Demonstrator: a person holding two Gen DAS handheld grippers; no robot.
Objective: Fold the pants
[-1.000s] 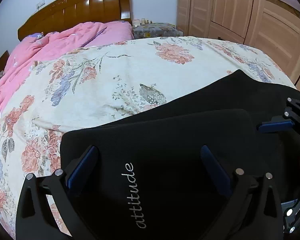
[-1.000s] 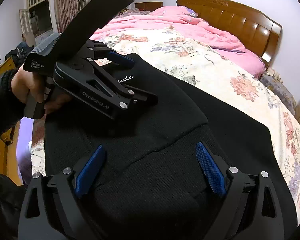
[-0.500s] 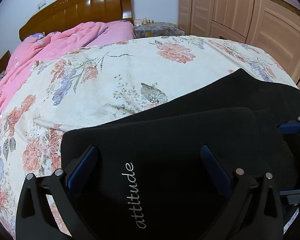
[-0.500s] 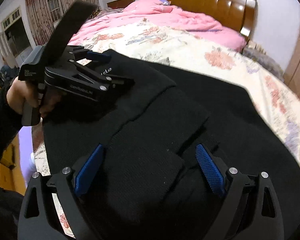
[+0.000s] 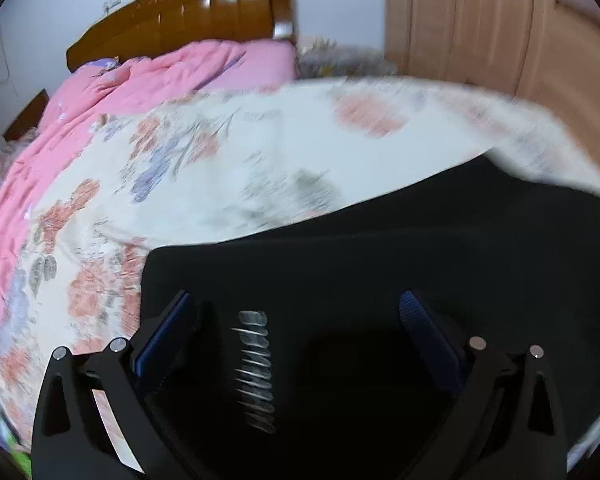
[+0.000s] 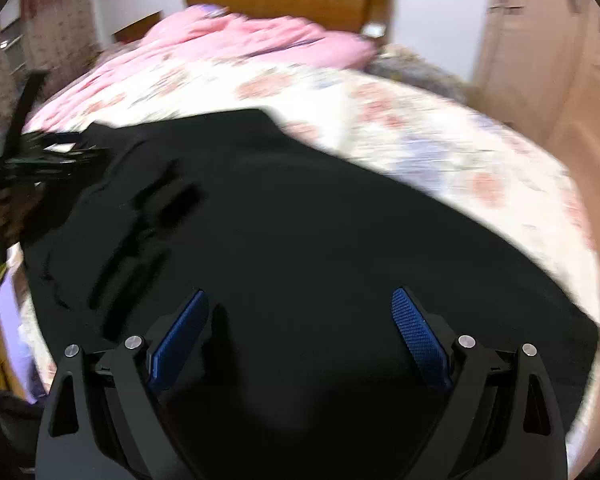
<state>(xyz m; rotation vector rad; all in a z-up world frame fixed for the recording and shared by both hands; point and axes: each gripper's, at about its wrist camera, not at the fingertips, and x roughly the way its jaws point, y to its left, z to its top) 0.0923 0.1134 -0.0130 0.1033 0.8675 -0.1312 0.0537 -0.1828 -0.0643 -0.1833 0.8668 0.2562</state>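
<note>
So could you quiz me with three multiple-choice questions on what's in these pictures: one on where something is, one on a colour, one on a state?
1. Where do the black pants lie?
A. on the floral bedspread
B. on the floor
C. inside the wardrobe

2. What colour are the pads on the fingers?
A. red
B. blue
C. white

3. How do the right gripper fingers stand?
A. clamped on the pants
B. spread apart, holding nothing
C. shut on a pillow

Answers: 1 A, floral cloth shows all around the pants. 2 B, both pads are blue. 3 B, a wide gap separates them above the cloth.
</note>
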